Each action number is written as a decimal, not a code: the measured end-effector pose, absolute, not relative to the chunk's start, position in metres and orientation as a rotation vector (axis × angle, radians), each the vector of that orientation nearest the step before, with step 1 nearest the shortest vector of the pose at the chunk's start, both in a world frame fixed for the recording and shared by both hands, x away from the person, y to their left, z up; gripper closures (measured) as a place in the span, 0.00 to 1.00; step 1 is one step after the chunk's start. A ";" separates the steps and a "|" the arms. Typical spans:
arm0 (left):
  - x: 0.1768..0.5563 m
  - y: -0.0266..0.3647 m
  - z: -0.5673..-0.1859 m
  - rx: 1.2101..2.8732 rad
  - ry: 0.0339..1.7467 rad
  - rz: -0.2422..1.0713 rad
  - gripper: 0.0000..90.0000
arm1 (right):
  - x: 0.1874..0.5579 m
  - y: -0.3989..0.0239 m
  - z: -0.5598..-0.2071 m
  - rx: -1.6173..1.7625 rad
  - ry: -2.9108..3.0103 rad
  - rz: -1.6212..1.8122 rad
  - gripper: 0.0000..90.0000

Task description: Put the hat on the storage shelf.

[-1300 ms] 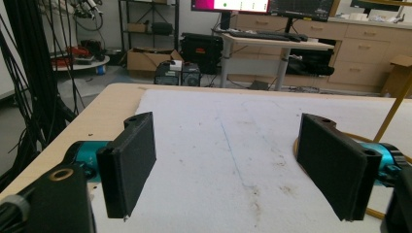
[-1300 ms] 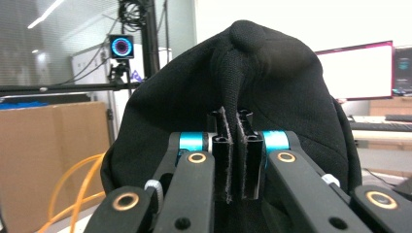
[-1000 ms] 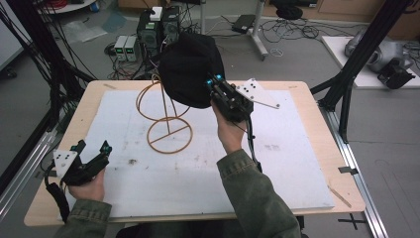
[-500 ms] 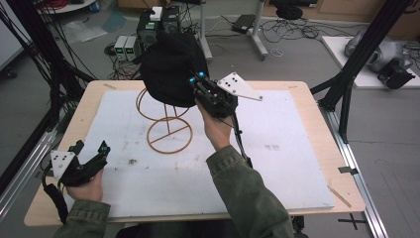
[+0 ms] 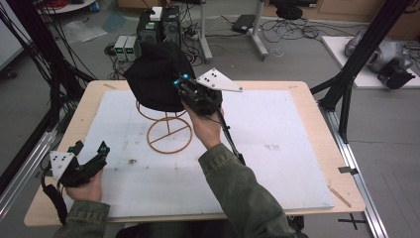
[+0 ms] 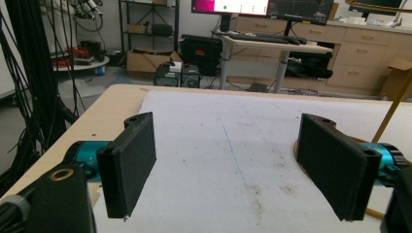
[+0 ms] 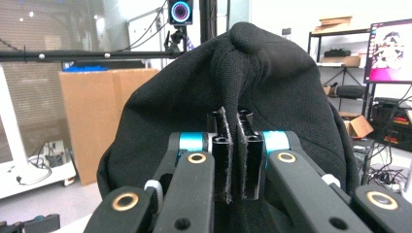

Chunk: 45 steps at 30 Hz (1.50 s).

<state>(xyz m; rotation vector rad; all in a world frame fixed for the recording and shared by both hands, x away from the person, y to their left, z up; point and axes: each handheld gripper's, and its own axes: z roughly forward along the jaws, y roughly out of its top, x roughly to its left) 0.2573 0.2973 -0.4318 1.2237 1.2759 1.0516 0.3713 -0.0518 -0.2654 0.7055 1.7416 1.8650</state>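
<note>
At the near left of the surface (image 5: pixel 297 148) the left gripper (image 5: pixel 91 161) rests low in the person's hand, its jaws released and wide apart with nothing between them; in the left gripper view they frame bare white sheet, with a strip of the stand's (image 6: pixel 388 111) gold wire at the right edge; further right in the high view the wire stand (image 5: pixel 168 134) sits on the sheet, its round base flat and its upper loop rising under the hat (image 5: pixel 156 74); the black hat hangs over the top of the stand, lifted and tilted toward the far left; the right gripper (image 5: pixel 181 84) is clenched on the hat's near side; in the right gripper view its jaws pinch a fold of the hat (image 7: pixel 272 97) tight between the pads.
</note>
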 end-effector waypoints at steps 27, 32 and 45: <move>0.257 0.299 -0.432 1.221 1.279 1.041 0.25 | 0.375 -0.029 -0.278 0.731 1.878 1.761 0.93; 0.257 0.300 -0.432 1.221 1.278 1.041 0.25 | 0.373 -0.029 -0.279 0.733 1.878 1.752 0.92; 0.257 0.299 -0.432 1.223 1.278 1.039 0.25 | 0.373 -0.029 -0.287 0.767 1.884 1.712 0.82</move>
